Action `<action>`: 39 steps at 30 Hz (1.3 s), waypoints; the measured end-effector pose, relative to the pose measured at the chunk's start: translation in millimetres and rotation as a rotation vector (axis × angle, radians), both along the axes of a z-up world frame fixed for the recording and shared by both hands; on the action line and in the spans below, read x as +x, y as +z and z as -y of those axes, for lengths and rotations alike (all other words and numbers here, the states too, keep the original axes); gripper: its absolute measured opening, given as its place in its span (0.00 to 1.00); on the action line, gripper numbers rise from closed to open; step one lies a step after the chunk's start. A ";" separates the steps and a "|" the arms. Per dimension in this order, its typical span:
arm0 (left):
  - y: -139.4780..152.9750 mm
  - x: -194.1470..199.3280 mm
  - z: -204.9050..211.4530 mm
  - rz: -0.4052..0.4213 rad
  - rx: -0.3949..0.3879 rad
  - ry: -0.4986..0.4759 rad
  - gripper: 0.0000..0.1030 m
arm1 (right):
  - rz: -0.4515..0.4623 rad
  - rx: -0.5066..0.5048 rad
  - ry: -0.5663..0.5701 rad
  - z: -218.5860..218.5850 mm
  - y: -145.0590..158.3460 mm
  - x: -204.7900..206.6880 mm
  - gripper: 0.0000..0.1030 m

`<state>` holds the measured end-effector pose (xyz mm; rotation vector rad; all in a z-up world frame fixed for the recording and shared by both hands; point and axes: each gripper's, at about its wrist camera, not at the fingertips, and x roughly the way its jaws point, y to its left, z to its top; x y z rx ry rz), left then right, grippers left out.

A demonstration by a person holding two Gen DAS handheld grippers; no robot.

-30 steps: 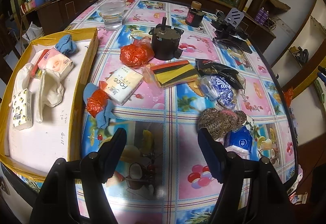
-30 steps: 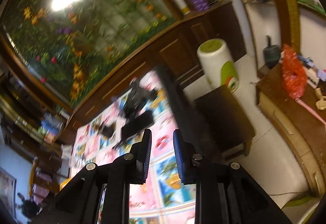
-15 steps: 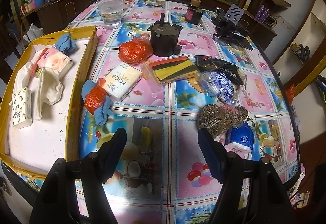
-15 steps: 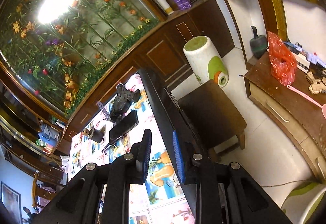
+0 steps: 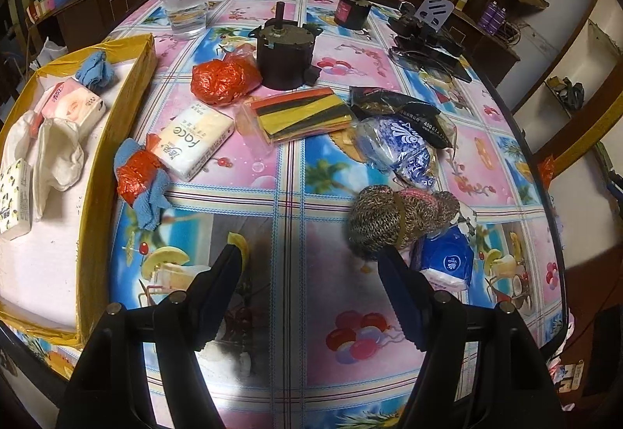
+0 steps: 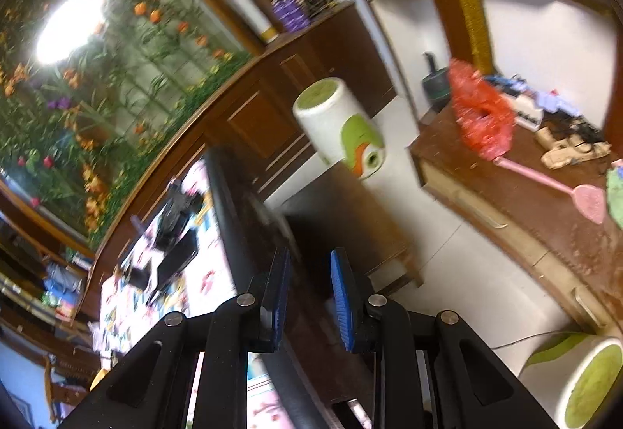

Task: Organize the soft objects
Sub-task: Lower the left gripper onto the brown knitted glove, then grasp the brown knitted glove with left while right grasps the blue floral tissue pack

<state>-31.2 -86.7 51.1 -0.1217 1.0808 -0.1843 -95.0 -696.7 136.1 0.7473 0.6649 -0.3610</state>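
Note:
My left gripper (image 5: 311,273) hangs open over the patterned tablecloth (image 5: 296,316), nothing between its fingers. A brown knitted hat (image 5: 401,218) lies just beyond its right finger, on a blue tissue pack (image 5: 447,261). Farther off are a "face" tissue pack (image 5: 196,142), a blue cloth wrapped round a red bag (image 5: 140,179), a red plastic bag (image 5: 224,78) and a blue-white bag (image 5: 401,148). The yellow box (image 5: 117,140) at the left holds a white cloth (image 5: 58,156), a pink tissue pack (image 5: 74,105) and a blue cloth (image 5: 95,68). My right gripper (image 6: 309,261), jaws narrowly apart and empty, points past the table's edge (image 6: 229,218).
A black motor (image 5: 286,51), a striped packet (image 5: 303,113), a black bag (image 5: 397,107), a plastic cup (image 5: 185,12) and a dark jar (image 5: 352,10) stand on the table. Off the table are a wooden stool (image 6: 350,210), a white-green bin (image 6: 342,125) and a sideboard (image 6: 545,203).
The left gripper has crept forward and down, so the knitted hat sits closer to its right finger. The right gripper has swung and rolled, its blurred view sliding across the table edge and floor.

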 end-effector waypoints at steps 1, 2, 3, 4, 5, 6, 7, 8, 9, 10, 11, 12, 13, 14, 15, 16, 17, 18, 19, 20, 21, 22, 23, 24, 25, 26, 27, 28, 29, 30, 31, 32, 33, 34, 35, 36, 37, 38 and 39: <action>-0.1 0.3 0.8 -0.003 -0.005 -0.005 0.69 | 0.008 -0.010 -0.016 6.9 5.2 -5.0 0.23; 0.0 0.3 2.1 -0.005 -0.007 -0.012 0.69 | 0.015 -0.027 -0.033 14.0 12.5 -10.9 0.23; 0.5 0.6 3.4 -0.006 -0.011 -0.019 0.69 | 0.022 -0.038 -0.041 17.5 18.4 -15.2 0.23; 1.4 0.8 5.2 -0.005 -0.023 -0.032 0.70 | 0.032 -0.046 -0.045 20.9 24.6 -18.4 0.23; 2.5 1.2 7.0 -0.001 -0.028 -0.042 0.70 | 0.041 -0.051 -0.045 22.8 29.9 -21.7 0.23; 3.5 2.2 9.5 0.002 -0.025 -0.047 0.75 | 0.049 -0.055 -0.038 22.6 34.7 -23.6 0.23; 4.7 4.0 11.9 0.004 -0.022 -0.049 0.77 | 0.054 -0.056 -0.026 21.2 37.8 -23.7 0.23; 6.2 6.6 14.8 0.006 -0.025 -0.058 0.77 | 0.056 -0.057 -0.004 16.1 39.7 -21.4 0.23; 7.5 9.4 18.6 0.006 -0.027 -0.072 0.77 | 0.058 -0.052 0.017 11.9 41.0 -19.6 0.23; 8.1 13.1 23.7 0.003 -0.023 -0.091 0.78 | 0.059 -0.040 0.046 5.5 40.9 -16.4 0.23; 8.1 16.6 27.6 -0.001 -0.016 -0.104 0.78 | 0.057 -0.025 0.092 -5.7 39.1 -9.6 0.23; 7.7 20.4 30.9 -0.007 -0.012 -0.112 0.78 | 0.056 -0.018 0.126 -15.9 38.5 -5.6 0.23; 6.7 24.4 33.0 -0.017 -0.020 -0.120 0.79 | 0.056 -0.007 0.169 -30.6 36.3 0.6 0.23; 4.5 28.7 34.7 -0.035 -0.032 -0.128 0.79 | 0.051 0.008 0.222 -46.4 33.3 7.5 0.23; 2.5 32.2 35.8 -0.049 -0.037 -0.130 0.79 | 0.042 0.017 0.279 -63.1 30.5 15.0 0.23; -0.1 35.4 37.1 -0.059 -0.039 -0.132 0.79 | 0.035 0.018 0.327 -81.6 28.1 19.4 0.23; -2.4 37.7 38.2 -0.067 -0.041 -0.138 0.79 | 0.030 0.023 0.367 -96.9 25.3 23.2 0.23; -5.5 40.1 39.5 -0.079 -0.040 -0.144 0.79 | 0.022 0.033 0.434 -117.7 22.2 29.0 0.23; -9.1 43.3 41.2 -0.091 -0.034 -0.148 0.79 | 0.015 0.040 0.476 -133.0 18.2 32.1 0.25; -12.3 46.2 42.6 -0.098 -0.031 -0.151 0.79 | 0.008 0.053 0.522 -151.0 13.9 35.2 0.27; -14.6 48.3 44.0 -0.102 -0.036 -0.157 0.81 | 0.001 0.067 0.572 -169.7 9.3 37.9 0.33; -17.1 51.2 45.9 -0.106 -0.041 -0.163 0.82 | -0.005 0.071 0.609 -183.9 4.9 39.6 0.38; -18.1 53.0 47.4 -0.103 -0.044 -0.167 0.82 | -0.016 0.073 0.645 -200.0 -0.1 42.4 0.40; -18.7 55.2 49.1 -0.097 -0.047 -0.171 0.82 | -0.031 0.078 0.680 -217.2 -5.6 44.9 0.41; -19.7 57.5 50.3 -0.090 -0.051 -0.175 0.82 | -0.046 0.086 0.714 -233.8 -11.0 47.6 0.41; -21.5 59.3 50.7 -0.092 -0.052 -0.176 0.82 | -0.066 0.090 0.752 -252.4 -17.1 49.3 0.41; -23.9 60.4 50.6 -0.099 -0.055 -0.178 0.80 | -0.084 0.087 0.782 -266.0 -21.7 50.4 0.41; -25.3 59.9 49.2 -0.099 -0.071 -0.181 0.70 | -0.097 0.083 0.805 -278.1 -25.6 51.1 0.41; -25.1 57.7 47.0 -0.096 -0.095 -0.185 0.65 | -0.111 0.080 0.831 -290.2 -29.2 52.5 0.41; -24.5 55.2 44.9 -0.095 -0.110 -0.190 0.57 | -0.129 0.077 0.856 -302.2 -33.6 53.3 0.42; -23.2 51.5 42.8 -0.089 -0.111 -0.194 0.54 | -0.149 0.075 0.878 -311.6 -38.8 53.3 0.47; -22.2 47.9 40.9 -0.083 -0.100 -0.195 0.54 | -0.171 0.073 0.897 -323.2 -43.5 54.0 0.49; -21.4 44.9 39.0 -0.078 -0.091 -0.196 0.54 | -0.190 0.076 0.916 -332.7 -49.3 54.7 0.52; -21.1 41.0 36.1 -0.075 -0.085 -0.197 0.54 | -0.207 0.080 0.929 -339.3 -54.1 56.6 0.53; -21.2 38.1 33.3 -0.074 -0.083 -0.197 0.54 | -0.226 0.085 0.941 -348.2 -59.4 59.2 0.53; -21.7 35.2 30.0 -0.073 -0.073 -0.191 0.54 | -0.239 0.088 0.949 -354.0 -63.8 60.8 0.53; -22.3 33.3 27.2 -0.076 -0.062 -0.184 0.54 | -0.259 0.091 0.956 -360.8 -69.0 63.0 0.53; -23.8 31.5 24.0 -0.080 -0.053 -0.176 0.54 | -0.273 0.094 0.961 -365.7 -72.7 65.1 0.53; -25.1 29.7 20.6 -0.085 -0.055 -0.170 0.54 | -0.295 0.098 0.966 -370.2 -77.7 68.1 0.55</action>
